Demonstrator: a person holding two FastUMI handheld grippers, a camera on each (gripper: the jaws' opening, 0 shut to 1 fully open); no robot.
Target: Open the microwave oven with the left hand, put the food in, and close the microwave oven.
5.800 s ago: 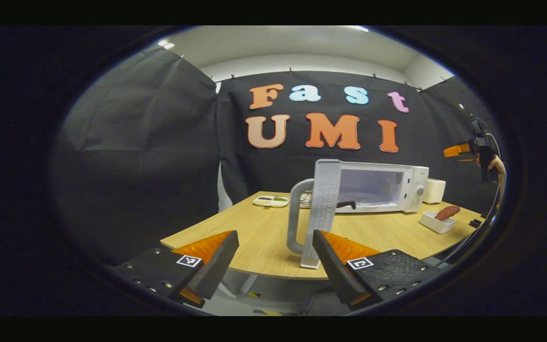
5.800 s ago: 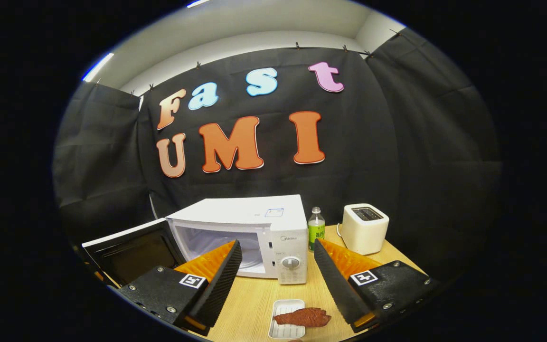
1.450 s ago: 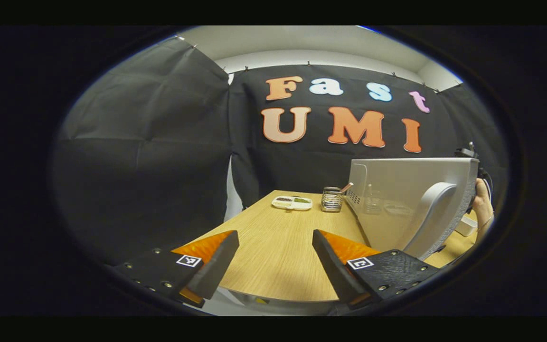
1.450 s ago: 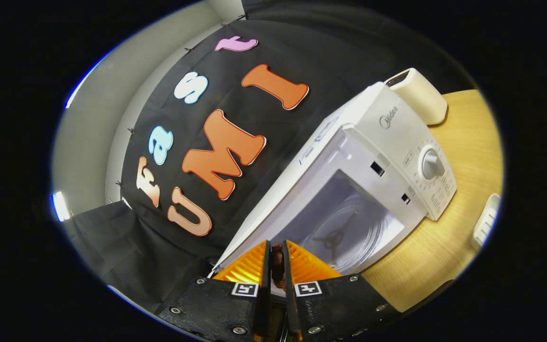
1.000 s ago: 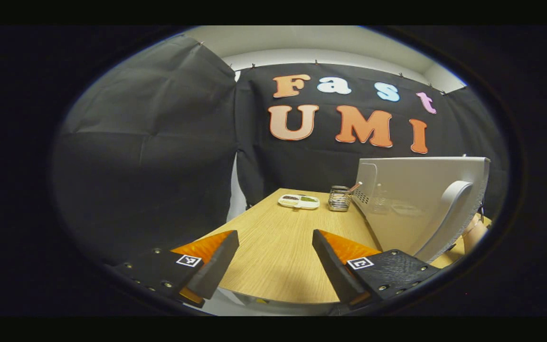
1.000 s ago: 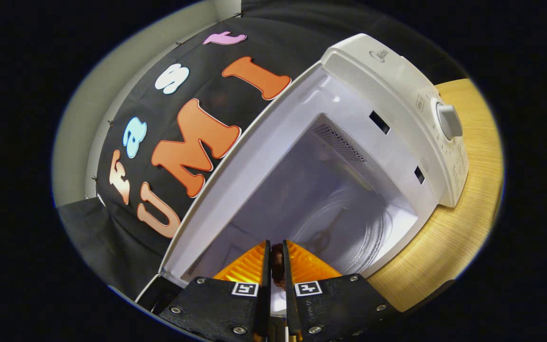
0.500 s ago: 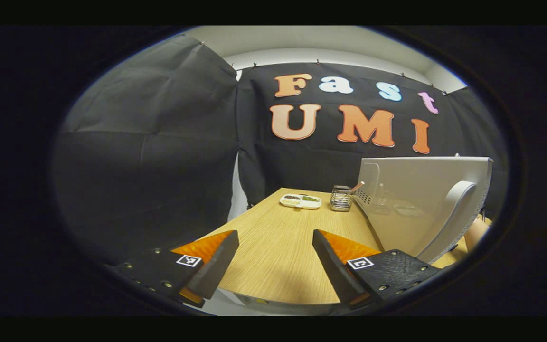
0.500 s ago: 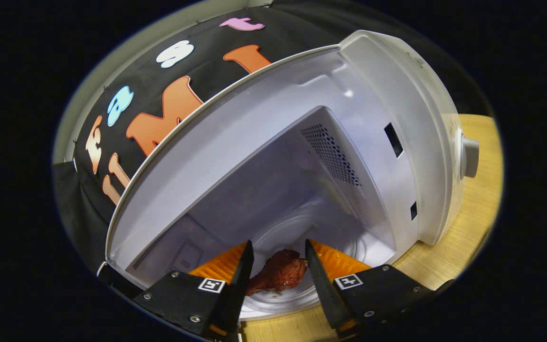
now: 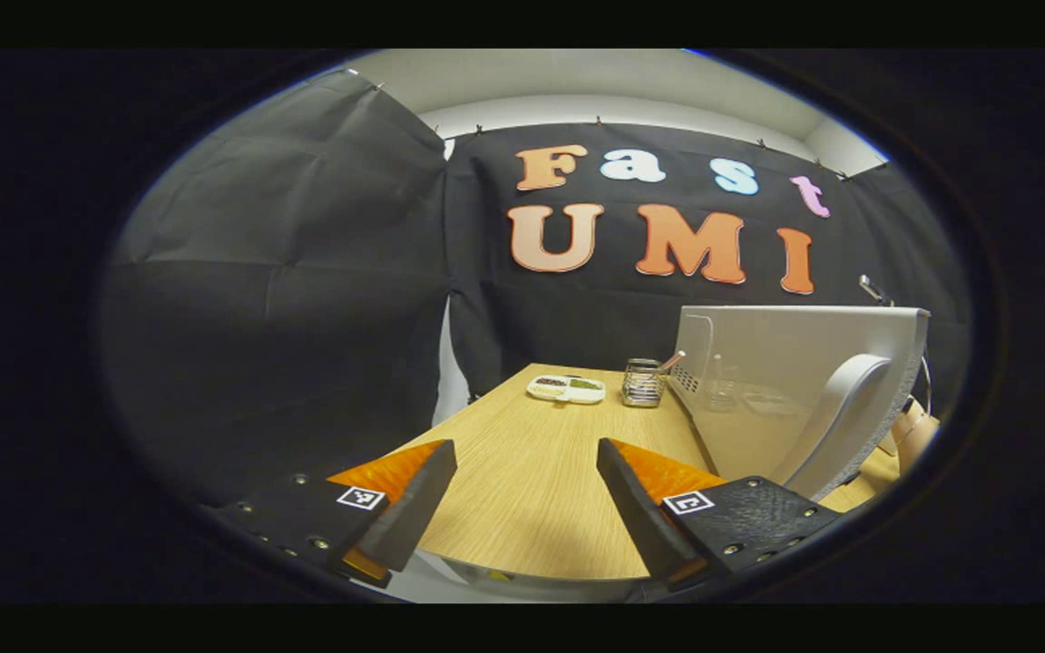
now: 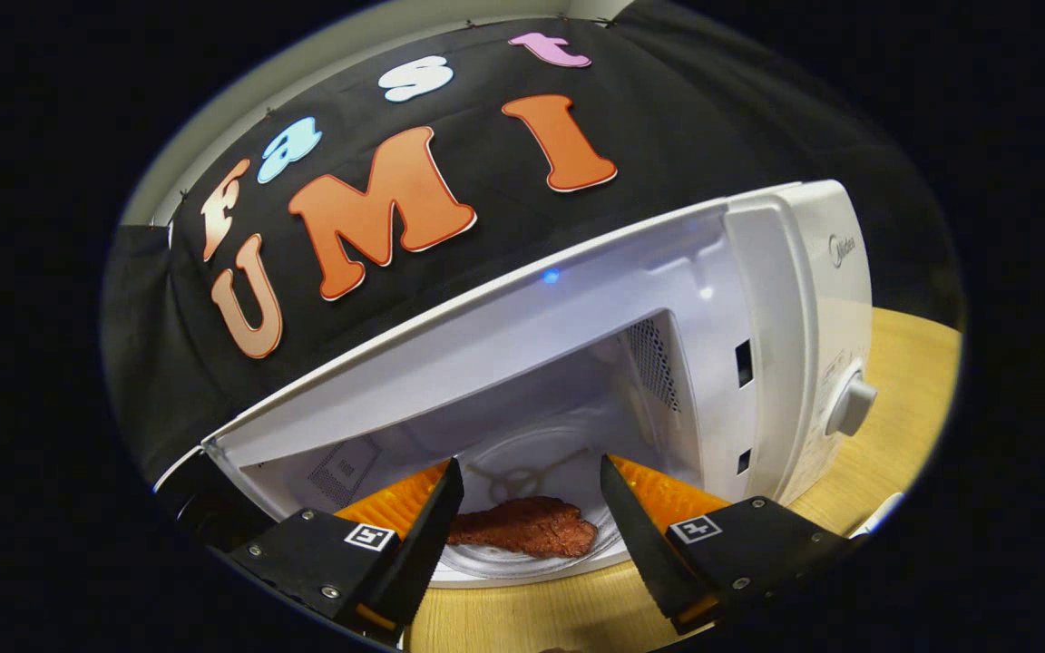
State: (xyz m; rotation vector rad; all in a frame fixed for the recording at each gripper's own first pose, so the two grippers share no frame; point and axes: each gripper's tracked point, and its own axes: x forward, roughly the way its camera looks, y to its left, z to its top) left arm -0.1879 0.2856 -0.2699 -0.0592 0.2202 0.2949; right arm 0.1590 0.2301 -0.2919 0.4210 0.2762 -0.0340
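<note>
A: Where is the food [image 10: 522, 526] sitting right now?

B: It is lying on the glass turntable [image 10: 536, 508] inside the microwave oven [image 10: 758, 299], toward the front of the cavity. In the right gripper view it is looking like a flat, reddish-brown piece of meat with a rough, uneven surface, stretched out sideways with one end tapering.

A: Is the right gripper [image 10: 530, 521] gripping it?

B: No. Its fingers are standing wide apart, one at each side of the meat and in front of it, and nothing is being pressed between them. They are hovering at the mouth of the cavity, over the edge of the wooden table [image 10: 885, 472].

A: And the oven itself?

B: It is white, and its cavity is standing open. The control panel with a round dial [image 10: 849, 406] is showing to the right of the opening.

A: What is the left gripper [image 9: 527, 494] doing?

B: Its fingers are also spread apart and holding nothing, hanging over the near edge of the table. In the left gripper view the microwave door [image 9: 776, 381] is swung outward at the right, showing its outer face and its pale curved handle [image 9: 835, 417]. Farther back on the table a small divided dish [image 9: 565, 388] and a wire-mesh cup [image 9: 641, 383] are sitting near the oven's side.
</note>
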